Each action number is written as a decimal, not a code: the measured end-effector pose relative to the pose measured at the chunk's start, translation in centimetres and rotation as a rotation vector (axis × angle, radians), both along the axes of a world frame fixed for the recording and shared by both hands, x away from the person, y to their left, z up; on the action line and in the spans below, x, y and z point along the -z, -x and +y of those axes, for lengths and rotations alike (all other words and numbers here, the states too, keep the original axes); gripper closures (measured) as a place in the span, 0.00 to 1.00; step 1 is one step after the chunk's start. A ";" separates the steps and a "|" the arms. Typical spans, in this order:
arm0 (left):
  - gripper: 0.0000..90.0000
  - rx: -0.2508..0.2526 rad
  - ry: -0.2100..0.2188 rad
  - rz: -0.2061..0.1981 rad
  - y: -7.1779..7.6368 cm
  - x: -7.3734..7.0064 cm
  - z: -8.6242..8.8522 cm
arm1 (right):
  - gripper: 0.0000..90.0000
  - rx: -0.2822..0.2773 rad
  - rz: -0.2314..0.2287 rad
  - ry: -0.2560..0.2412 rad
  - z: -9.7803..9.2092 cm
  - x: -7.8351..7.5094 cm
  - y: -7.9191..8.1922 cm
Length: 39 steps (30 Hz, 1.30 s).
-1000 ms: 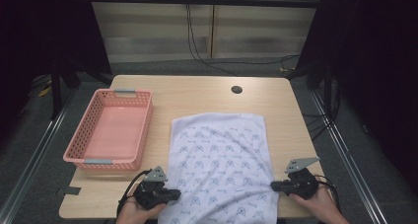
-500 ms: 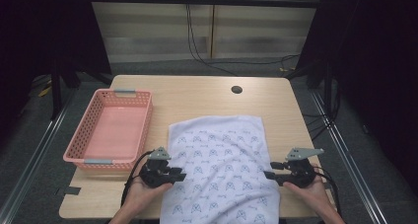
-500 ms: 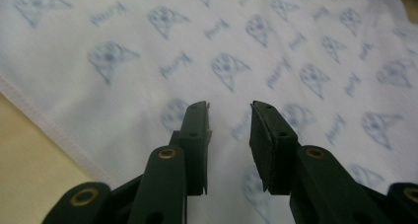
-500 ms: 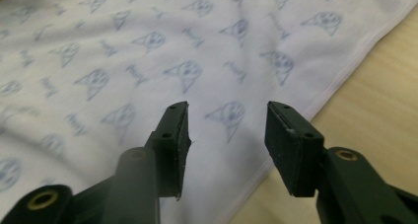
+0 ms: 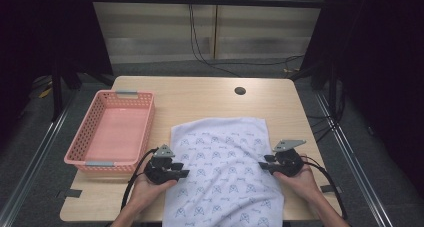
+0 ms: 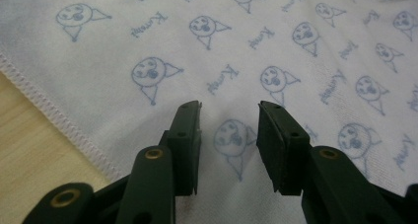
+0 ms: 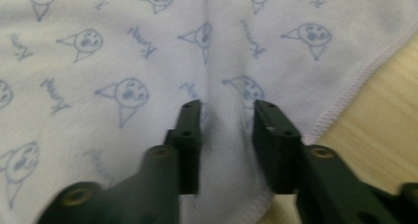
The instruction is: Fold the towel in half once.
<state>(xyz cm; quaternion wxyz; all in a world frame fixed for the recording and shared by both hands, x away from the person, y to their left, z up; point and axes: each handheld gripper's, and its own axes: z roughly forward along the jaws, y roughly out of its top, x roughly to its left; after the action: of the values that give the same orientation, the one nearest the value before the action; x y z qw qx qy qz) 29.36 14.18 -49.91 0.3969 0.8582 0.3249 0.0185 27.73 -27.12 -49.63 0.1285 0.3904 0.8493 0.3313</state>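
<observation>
- Two grippers work over one white towel printed with small blue faces and lettering; the towel lies flat on the wooden table, reaching from the middle of the table to its near edge, where the lower end hangs over.
- At the left edge of the table stands a pink basket, with its long side running from the near edge toward the far edge. It is just beside the towel's left border, not touching it.
- The left gripper is held in the person's left hand at the towel's left border, near the near-left corner of the table. In the left gripper view the left gripper has its jaws parted by a moderate gap, with flat cloth visible between them and nothing clamped; the stitched hem runs just to the left of the jaws.
- The right gripper is held in the person's right hand at the towel's right border, near the right edge of the table. In the right gripper view the right gripper has its jaws parted by a similar gap, straddling a raised fold of cloth without pinching it; bare table shows past the hem at the right.
- A dark round hole sits near the far edge of the table, well apart from the towel.
</observation>
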 end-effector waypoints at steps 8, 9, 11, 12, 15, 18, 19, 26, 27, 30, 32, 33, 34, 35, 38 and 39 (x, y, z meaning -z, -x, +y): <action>0.87 0.072 -0.002 0.013 1.0 0.0 -1.5 | 0.95 -0.017 0.062 0.003 -2.0 -0.5 2.6; 0.87 0.087 -0.004 0.022 1.3 -0.1 -1.7 | 0.95 -0.015 0.066 0.002 -2.2 -0.5 3.1; 0.89 0.135 -0.020 0.036 2.7 -0.3 -2.1 | 0.95 -0.025 0.093 0.001 -2.6 -0.7 4.6; 0.89 0.147 -0.028 0.051 3.1 -0.4 -2.1 | 0.95 -0.030 0.105 -0.006 -2.6 -0.7 5.2; 0.85 0.190 -0.024 0.092 4.2 -0.6 -1.7 | 0.94 -0.063 0.115 0.007 -2.9 -0.9 6.7; 0.76 0.174 0.004 0.091 4.0 -1.0 -1.4 | 0.85 -0.064 0.107 -0.002 -2.9 -1.2 7.0; 0.74 0.146 0.014 0.076 3.4 -1.2 -1.3 | 0.81 -0.053 0.090 -0.013 -2.9 -1.3 6.7; 0.70 -0.014 0.063 -0.004 -2.5 -1.8 -1.5 | 0.65 0.082 -0.020 -0.072 -4.0 -2.3 1.3; 0.70 -0.029 0.066 -0.024 -3.2 -1.8 -1.6 | 0.64 0.094 -0.021 -0.072 -4.2 -2.2 0.2; 0.71 -0.065 0.091 -0.037 -5.0 -1.7 -1.8 | 0.62 0.142 -0.038 -0.063 -4.6 -1.9 -2.6; 0.70 -0.091 0.091 -0.045 -5.9 -1.6 -1.7 | 0.60 0.166 -0.035 -0.072 -4.8 -1.6 -4.0; 0.69 -0.105 0.097 -0.037 -6.3 -1.5 -1.6 | 0.58 0.175 -0.029 -0.073 -5.0 -1.3 -4.5; 0.68 -0.112 0.094 -0.033 -6.6 -1.5 -1.5 | 0.58 0.195 -0.024 -0.067 -5.2 -1.0 -5.0; 0.67 -0.119 0.097 -0.026 -6.8 -1.5 -1.5 | 0.57 0.208 -0.008 -0.061 -5.3 -0.7 -5.3; 0.65 -0.132 0.082 -0.026 -7.4 -1.1 -1.3 | 0.55 0.204 -0.001 -0.049 -5.4 -0.2 -5.8; 0.65 -0.147 0.080 -0.013 -7.6 -0.9 -1.1 | 0.55 0.198 -0.003 -0.053 -5.3 -0.1 -5.9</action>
<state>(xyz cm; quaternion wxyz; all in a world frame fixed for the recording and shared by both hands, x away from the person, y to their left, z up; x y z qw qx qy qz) 36.97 13.05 -48.96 0.4305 0.8156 0.3846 0.0403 33.64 -32.39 -49.55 0.1513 0.4752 0.7973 0.3400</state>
